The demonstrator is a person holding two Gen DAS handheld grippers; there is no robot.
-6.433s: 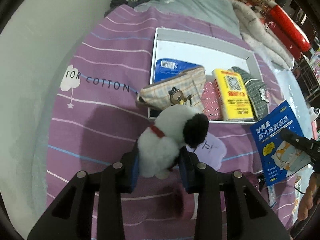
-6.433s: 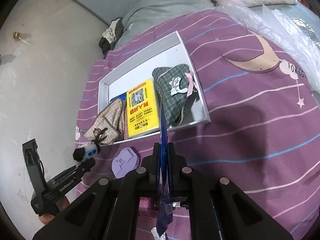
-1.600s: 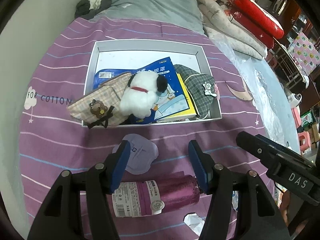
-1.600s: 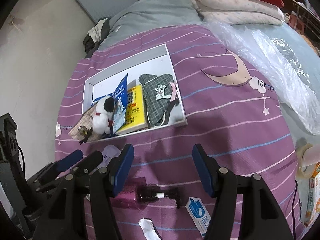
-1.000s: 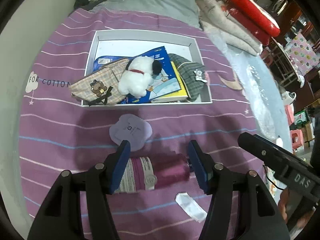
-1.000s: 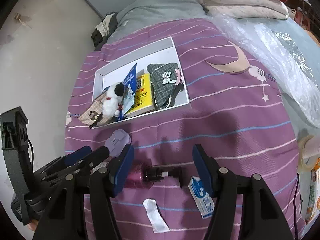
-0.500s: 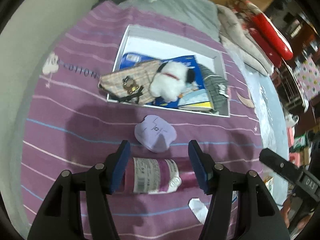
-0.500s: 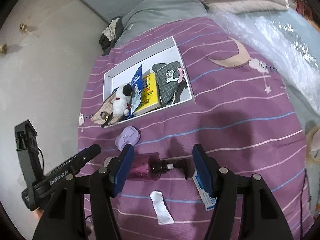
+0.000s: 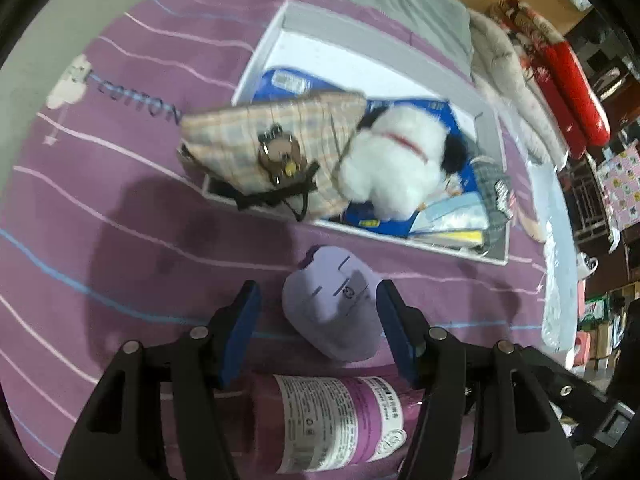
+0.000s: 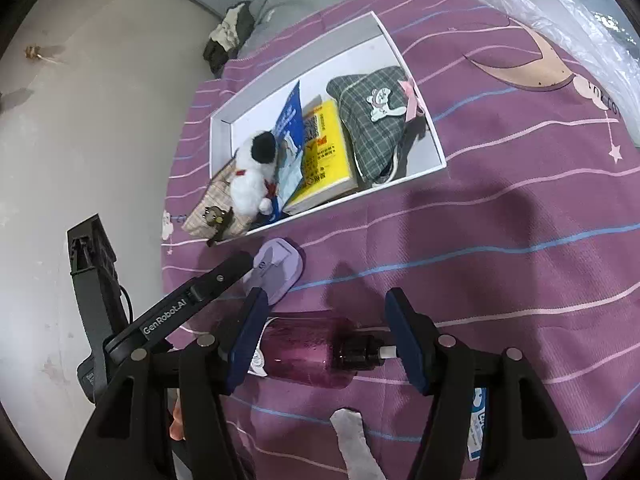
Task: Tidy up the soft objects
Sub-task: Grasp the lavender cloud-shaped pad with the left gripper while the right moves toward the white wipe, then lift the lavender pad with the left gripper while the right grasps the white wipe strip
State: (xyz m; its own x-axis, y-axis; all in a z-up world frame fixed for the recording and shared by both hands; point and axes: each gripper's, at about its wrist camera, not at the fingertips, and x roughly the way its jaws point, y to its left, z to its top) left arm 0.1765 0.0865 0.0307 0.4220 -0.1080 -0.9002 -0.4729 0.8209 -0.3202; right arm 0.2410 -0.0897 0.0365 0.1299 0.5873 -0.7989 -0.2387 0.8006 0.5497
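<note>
1. Left wrist view: my left gripper (image 9: 318,312) stands released, jaws wide on either side of a lilac pad (image 9: 334,306) lying flat on the purple bedspread (image 9: 100,248). The blue fingers (image 9: 240,328) do not press on it. A label with small print shows on the purple bottle (image 9: 332,416) lying just below the pad; the other view does not give this.

2. Same view: beyond the pad sits the white box (image 9: 280,28). A plaid pouch (image 9: 272,140) overhangs its near-left edge; the white plush dog (image 9: 396,164) lies in the box beside it. The frame is blurred.

3. Right wrist view: my right gripper (image 10: 322,332) is released, jaws straddling the bottle (image 10: 308,352) lengthwise without contact. Only here do I see the bottle's black pump end, the left gripper (image 10: 256,268) at the pad (image 10: 280,268), and a white scrap (image 10: 352,432) near the bottom.

4. Same view: the box (image 10: 224,128) also holds a yellow book (image 10: 324,152), a blue packet (image 10: 290,120) and a green checked pouch (image 10: 372,120).

5. Room: the bedspread (image 10: 520,260) is bare to the right of the box; a wall runs close on the left.
</note>
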